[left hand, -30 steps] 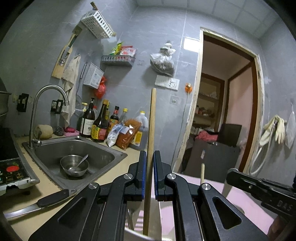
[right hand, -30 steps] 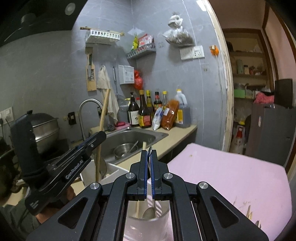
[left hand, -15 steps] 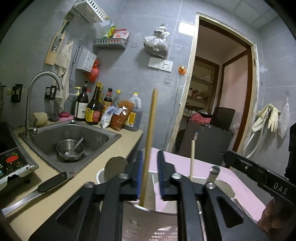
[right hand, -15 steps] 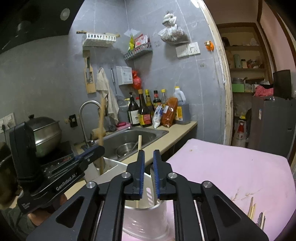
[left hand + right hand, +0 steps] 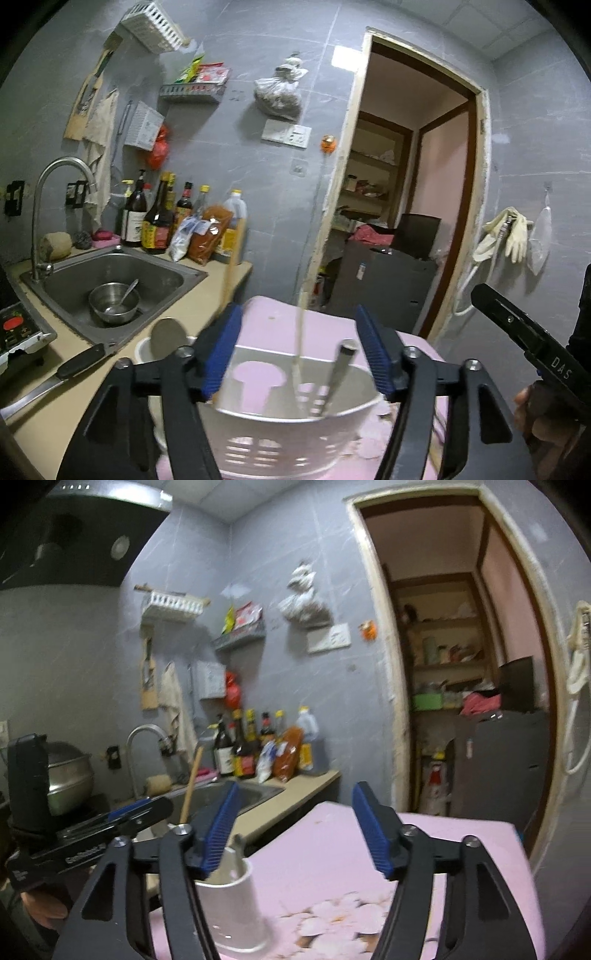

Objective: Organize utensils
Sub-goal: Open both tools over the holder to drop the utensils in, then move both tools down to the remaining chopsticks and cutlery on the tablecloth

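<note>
A white perforated utensil holder (image 5: 288, 421) stands on the pink cloth, right below my left gripper (image 5: 299, 350). Its jaws are opening wide and the blue pads touch nothing. In the holder lean a long wooden stick (image 5: 232, 266), a thin chopstick (image 5: 300, 325) and a metal handle (image 5: 341, 365). My right gripper (image 5: 295, 830) also has its jaws opening, with nothing between them. In its view the holder (image 5: 232, 904) sits low on the left, with the wooden stick (image 5: 190, 786) rising from it. Each gripper shows in the other's view: the left gripper (image 5: 147, 810) and the right gripper (image 5: 491, 306).
A steel sink (image 5: 166, 273) on the left holds a bowl with a spoon (image 5: 114, 302). A black-handled knife (image 5: 62, 373) lies on the counter near a cooker (image 5: 18, 332). Sauce bottles (image 5: 166, 221) line the wall. A round spoon (image 5: 168, 332) stands in a second white container behind the holder. A doorway (image 5: 461, 683) opens on the right.
Both grippers were shut, the left on the long wooden stick, the right on a thin utensil handle. Both have opened wide and drawn back; the utensils now stand free in the holder.
</note>
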A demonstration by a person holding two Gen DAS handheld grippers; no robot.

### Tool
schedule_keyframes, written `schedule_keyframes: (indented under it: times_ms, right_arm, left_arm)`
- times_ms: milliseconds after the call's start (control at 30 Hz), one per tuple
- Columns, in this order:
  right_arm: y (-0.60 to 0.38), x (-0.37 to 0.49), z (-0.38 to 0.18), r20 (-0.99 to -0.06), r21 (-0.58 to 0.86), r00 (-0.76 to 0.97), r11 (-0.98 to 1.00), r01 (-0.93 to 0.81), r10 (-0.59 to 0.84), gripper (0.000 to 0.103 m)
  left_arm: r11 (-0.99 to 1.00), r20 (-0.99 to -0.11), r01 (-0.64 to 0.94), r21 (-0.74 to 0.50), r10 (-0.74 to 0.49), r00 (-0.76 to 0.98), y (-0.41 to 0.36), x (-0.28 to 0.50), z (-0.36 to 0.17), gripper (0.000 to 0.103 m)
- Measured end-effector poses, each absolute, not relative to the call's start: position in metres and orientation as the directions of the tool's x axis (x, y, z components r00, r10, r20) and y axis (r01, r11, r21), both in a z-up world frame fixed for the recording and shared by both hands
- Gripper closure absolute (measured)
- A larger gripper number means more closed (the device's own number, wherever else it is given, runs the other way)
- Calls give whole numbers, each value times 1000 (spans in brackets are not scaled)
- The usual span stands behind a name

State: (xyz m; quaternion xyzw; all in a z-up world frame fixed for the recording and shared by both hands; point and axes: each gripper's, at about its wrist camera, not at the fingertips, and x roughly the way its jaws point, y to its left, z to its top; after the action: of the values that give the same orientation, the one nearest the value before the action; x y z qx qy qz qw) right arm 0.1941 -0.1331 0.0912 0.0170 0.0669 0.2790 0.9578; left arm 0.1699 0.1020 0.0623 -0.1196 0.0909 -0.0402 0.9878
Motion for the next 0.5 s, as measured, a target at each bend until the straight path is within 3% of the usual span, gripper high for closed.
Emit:
schedule_keyframes:
  times_ms: [267,500]
  right_arm:
    - [-182,174,98,-73,30,885,888,-459,459,0]
    - [-219,160,94,-67,-5,912,914,-406,405,0]
  left_arm:
    - [972,-144,110,-208,-142,979,59,162,75,10]
    - [967,-146,163,-197,-193,970,30,161,68,4]
